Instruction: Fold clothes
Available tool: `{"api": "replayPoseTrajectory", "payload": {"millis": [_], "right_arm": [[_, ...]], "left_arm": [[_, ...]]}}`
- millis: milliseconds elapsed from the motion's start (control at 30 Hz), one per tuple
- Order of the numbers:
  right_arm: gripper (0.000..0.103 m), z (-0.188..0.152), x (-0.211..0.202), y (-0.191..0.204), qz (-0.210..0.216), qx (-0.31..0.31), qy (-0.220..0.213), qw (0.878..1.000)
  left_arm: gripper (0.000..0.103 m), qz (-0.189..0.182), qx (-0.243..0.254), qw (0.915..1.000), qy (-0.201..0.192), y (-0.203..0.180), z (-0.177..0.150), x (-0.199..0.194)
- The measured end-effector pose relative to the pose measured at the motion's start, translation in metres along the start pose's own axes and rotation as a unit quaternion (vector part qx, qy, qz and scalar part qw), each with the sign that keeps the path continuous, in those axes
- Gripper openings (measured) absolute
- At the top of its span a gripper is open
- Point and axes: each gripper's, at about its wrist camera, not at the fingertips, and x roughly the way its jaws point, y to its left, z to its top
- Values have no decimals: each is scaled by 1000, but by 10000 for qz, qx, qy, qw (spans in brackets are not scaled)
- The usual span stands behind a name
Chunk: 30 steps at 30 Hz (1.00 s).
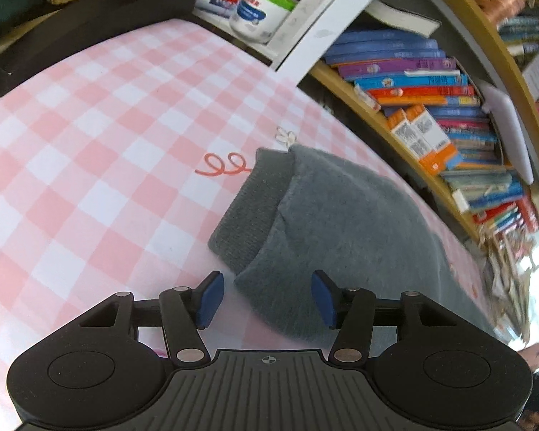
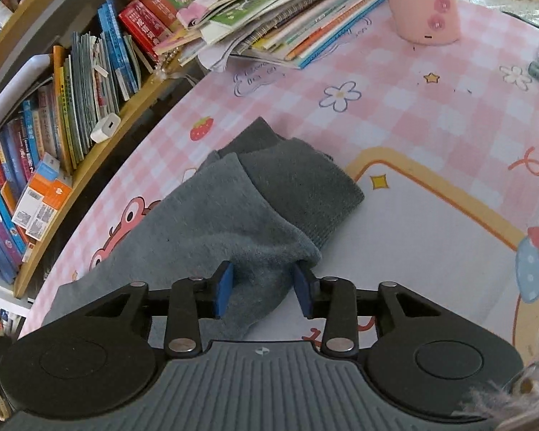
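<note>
A grey fleece garment (image 1: 341, 222) lies on the pink checked desk mat (image 1: 90, 136), its ribbed cuff (image 1: 248, 212) pointing toward the left gripper. My left gripper (image 1: 267, 298) is open, its blue pads (image 1: 210, 300) on either side of the garment's near edge, just above it. In the right wrist view the same grey garment (image 2: 212, 222) lies folded over itself, a ribbed cuff (image 2: 305, 186) on top. My right gripper (image 2: 264, 292) is open with the blue pads (image 2: 223, 289) straddling a fold of grey cloth; neither pad presses it.
A bookshelf packed with books (image 1: 431, 100) runs along the mat's far edge, also visible in the right wrist view (image 2: 54, 136). A white jar with green lid (image 1: 258, 14) and a black block (image 1: 90, 7) stand at the back. A book pile (image 2: 276, 18) and pink cup (image 2: 425, 3) sit beyond.
</note>
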Motion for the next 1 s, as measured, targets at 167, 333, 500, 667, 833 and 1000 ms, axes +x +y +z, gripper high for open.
{"api": "replayPoseTrajectory", "payload": {"millis": [167, 333, 500, 667, 833, 1000], "right_arm": [[14, -1, -8, -2, 166, -34, -79, 9998], [12, 0, -32, -5, 407, -38, -216, 9989], [11, -4, -55, -1, 825, 75, -166, 9964], [11, -25, -62, 17, 1097, -263, 416, 9927], [11, -35, -60, 19, 1114, -119, 658, 9915], [11, -10, -73, 29, 1424, 18, 302, 9893]], "left_arm": [[8, -346, -314, 9987, 183, 9, 1, 9], [6, -730, -701, 9943, -340, 25, 9, -22], [5, -1024, -1010, 9840, -1052, 34, 24, -63], [5, -936, -1164, 9760, -1586, 41, 38, -90], [5, -955, -1178, 9761, -1556, 42, 34, -96], [5, -1399, -1283, 9677, -1656, 34, 45, -91]]}}
